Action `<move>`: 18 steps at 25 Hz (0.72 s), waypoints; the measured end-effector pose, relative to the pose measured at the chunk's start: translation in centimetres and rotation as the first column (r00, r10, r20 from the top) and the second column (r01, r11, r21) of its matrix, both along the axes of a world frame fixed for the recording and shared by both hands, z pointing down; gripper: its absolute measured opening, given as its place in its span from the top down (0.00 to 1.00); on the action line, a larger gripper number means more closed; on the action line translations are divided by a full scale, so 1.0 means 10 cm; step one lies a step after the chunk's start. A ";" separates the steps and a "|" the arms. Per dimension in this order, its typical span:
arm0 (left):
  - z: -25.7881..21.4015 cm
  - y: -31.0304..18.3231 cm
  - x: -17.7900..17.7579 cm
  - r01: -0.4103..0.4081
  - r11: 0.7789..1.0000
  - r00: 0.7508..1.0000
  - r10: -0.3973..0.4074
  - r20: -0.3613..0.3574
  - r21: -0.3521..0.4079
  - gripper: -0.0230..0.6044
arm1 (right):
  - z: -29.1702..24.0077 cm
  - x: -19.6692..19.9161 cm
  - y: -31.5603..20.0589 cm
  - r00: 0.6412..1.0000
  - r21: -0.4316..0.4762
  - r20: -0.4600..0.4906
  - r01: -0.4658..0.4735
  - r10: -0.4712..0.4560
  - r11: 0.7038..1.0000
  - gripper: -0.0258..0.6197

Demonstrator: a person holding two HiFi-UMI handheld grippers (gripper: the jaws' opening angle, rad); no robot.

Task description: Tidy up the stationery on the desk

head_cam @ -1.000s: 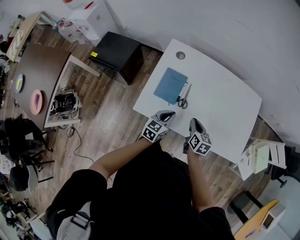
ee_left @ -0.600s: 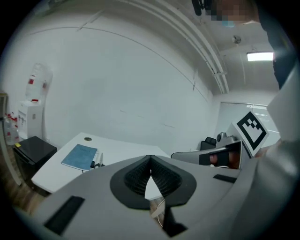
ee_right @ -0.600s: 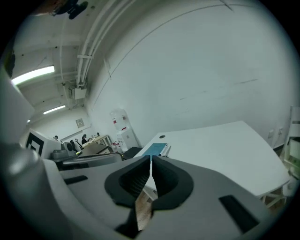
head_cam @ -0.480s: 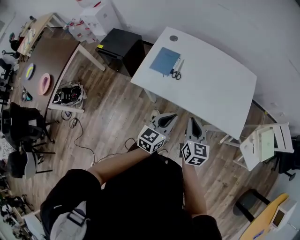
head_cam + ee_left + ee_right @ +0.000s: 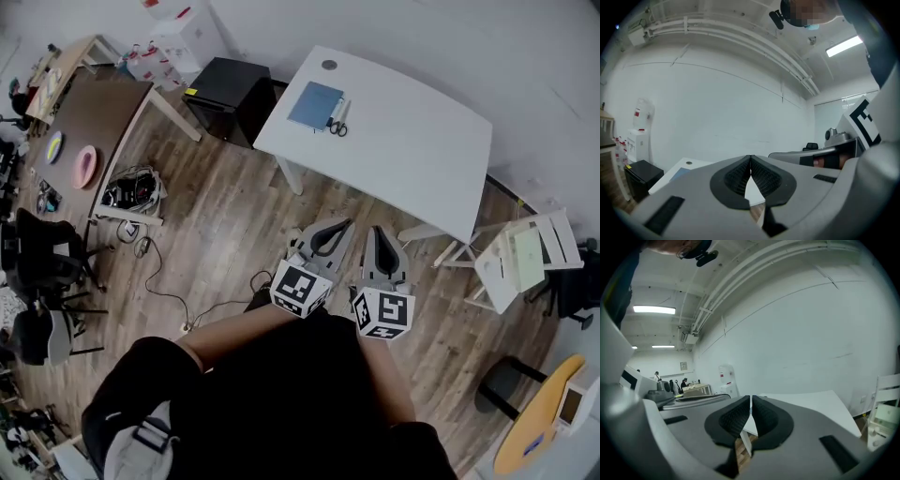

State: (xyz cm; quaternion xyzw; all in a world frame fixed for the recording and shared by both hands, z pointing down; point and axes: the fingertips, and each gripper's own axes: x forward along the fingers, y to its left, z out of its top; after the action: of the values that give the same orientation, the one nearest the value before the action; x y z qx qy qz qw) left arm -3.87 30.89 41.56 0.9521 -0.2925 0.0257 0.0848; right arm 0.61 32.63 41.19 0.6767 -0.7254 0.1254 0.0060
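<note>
Left gripper (image 5: 337,230) and right gripper (image 5: 376,234) sit side by side near the person's body, over wood floor (image 5: 234,225), well short of the desk (image 5: 412,141). Each gripper view shows the pads pressed tip to tip, nothing between them. The head view can't resolve that.

Stationery shows clearly only in the head view. A blue notebook (image 5: 315,104) lies at the desk's far left corner, scissors (image 5: 335,125) just beside its right edge. The left gripper view gets that desk corner as a faint blue patch, plus the black cabinet (image 5: 641,174); scissors not resolvable there. The right gripper view catches bare desk top and the white chair (image 5: 886,416) at its right edge.
</note>
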 end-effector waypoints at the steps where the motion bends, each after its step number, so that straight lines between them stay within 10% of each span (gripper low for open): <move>1: -0.02 0.05 0.00 -0.003 1.000 1.000 0.003 -0.005 0.007 0.94 | -0.05 -0.02 0.06 1.000 0.013 -0.027 -0.006 0.006 1.000 0.90; 18: -0.21 0.51 -0.08 -0.048 0.992 0.999 0.048 0.006 0.120 0.94 | -0.05 -0.25 0.51 0.991 0.028 -0.127 -0.028 0.031 0.999 0.91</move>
State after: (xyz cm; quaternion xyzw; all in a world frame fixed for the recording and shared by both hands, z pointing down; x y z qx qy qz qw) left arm -4.67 36.04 39.47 0.9622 -0.2708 0.0117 0.0262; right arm -1.87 37.69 40.67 0.6940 -0.7151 0.0726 0.0416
